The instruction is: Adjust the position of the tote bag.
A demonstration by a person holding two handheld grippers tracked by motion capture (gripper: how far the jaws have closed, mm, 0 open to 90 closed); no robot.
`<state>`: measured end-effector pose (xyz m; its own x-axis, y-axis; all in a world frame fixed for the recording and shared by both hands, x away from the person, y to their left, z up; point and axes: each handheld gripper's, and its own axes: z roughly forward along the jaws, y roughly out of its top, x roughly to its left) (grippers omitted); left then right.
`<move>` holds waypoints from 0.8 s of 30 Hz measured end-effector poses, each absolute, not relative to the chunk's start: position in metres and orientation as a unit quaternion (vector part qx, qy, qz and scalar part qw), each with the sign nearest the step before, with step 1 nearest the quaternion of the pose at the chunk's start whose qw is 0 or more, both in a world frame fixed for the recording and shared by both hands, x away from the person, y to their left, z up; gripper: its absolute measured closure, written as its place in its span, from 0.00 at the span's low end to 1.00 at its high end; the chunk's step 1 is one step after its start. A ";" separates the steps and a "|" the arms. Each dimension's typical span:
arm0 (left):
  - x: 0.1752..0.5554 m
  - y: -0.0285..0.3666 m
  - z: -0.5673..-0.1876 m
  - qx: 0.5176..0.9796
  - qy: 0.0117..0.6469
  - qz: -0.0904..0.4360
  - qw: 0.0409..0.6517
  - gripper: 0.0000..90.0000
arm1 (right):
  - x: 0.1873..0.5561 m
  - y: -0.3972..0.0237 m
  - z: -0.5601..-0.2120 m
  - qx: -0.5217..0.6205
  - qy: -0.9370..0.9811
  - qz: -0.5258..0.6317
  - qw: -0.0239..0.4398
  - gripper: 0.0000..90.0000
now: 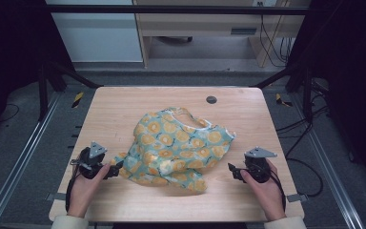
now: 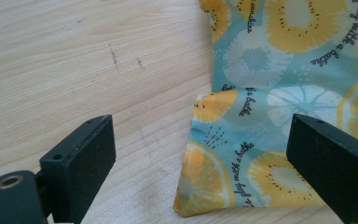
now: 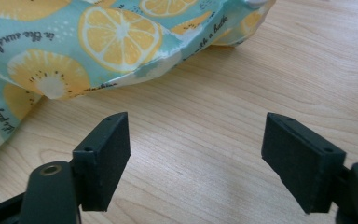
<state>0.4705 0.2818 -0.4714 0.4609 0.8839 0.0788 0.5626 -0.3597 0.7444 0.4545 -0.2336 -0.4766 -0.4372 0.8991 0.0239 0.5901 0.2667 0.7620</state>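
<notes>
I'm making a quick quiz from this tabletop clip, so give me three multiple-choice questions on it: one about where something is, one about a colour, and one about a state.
1. Where does the garment lie?
A. mid-table, between the two hand-held grippers
B. on the floor
C. hanging off the far edge

2. What is printed on the garment's teal cloth?
A. red stripes
B. yellow citrus slices
C. black squares

3. How do the jaws of the left hand-held gripper stand?
A. clamped on the cloth
C. shut on nothing
B. open, a garment corner between them, not pinched

Answers: 1 A, the high view shows it on the table with the right hand-held gripper at its other side. 2 B, lemon-like slices cover it. 3 B, the left gripper view shows both jaws standing clear of the cloth.
</notes>
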 end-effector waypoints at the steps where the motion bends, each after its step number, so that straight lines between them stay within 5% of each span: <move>1: 0.471 0.281 -0.472 0.789 0.458 0.242 0.330 0.09 | 0.455 -0.234 -0.478 0.484 0.769 0.359 0.215 0.27; 10: 0.469 0.275 -0.473 0.800 0.449 0.240 0.318 0.09 | 0.457 -0.235 -0.482 0.479 0.777 0.345 0.219 0.34; 16: 0.467 0.275 -0.473 0.798 0.451 0.235 0.323 0.09 | 0.466 -0.234 -0.476 0.491 0.765 0.355 0.220 0.17; 24: 0.464 0.273 -0.474 0.801 0.450 0.236 0.316 0.09 | 0.486 -0.233 -0.451 0.492 0.754 0.371 0.228 0.21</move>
